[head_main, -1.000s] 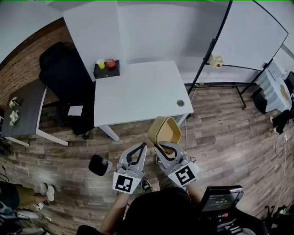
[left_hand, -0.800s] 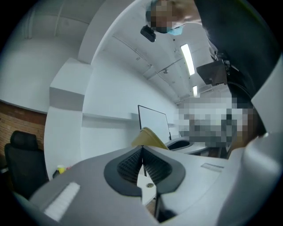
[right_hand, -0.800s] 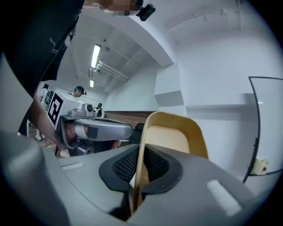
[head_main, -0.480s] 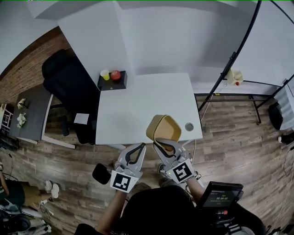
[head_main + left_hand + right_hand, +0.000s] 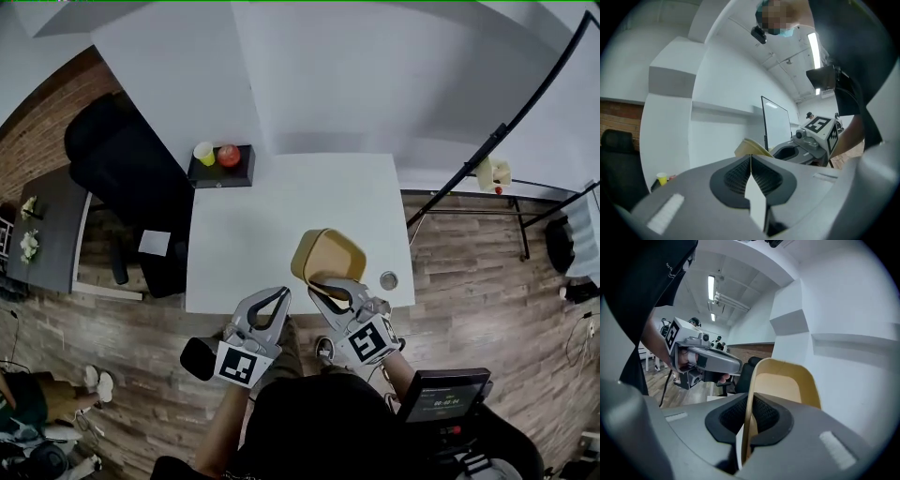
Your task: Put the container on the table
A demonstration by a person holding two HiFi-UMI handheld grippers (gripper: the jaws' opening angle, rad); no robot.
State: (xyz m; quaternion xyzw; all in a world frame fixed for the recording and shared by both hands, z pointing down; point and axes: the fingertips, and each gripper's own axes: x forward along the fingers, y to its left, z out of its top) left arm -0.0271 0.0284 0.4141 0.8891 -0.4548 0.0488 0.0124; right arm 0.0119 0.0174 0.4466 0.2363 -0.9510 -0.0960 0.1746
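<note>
A tan, rounded-square container hangs tilted on its side over the near edge of the white table. My right gripper is shut on its rim; in the right gripper view the thin wall runs between the pads. My left gripper is just left of it at the table's front edge, shut with nothing in it. Its closed jaws fill the left gripper view, with the container and the right gripper beyond.
A black tray with a yellow cup and a red apple sits at the table's far left corner. A round grommet is near the front right corner. A black office chair stands left, a whiteboard stand right.
Both grippers and the container have moved forward from above the floor to the table's near edge. The right gripper's hold on the rim is unchanged, and the left stays shut.
</note>
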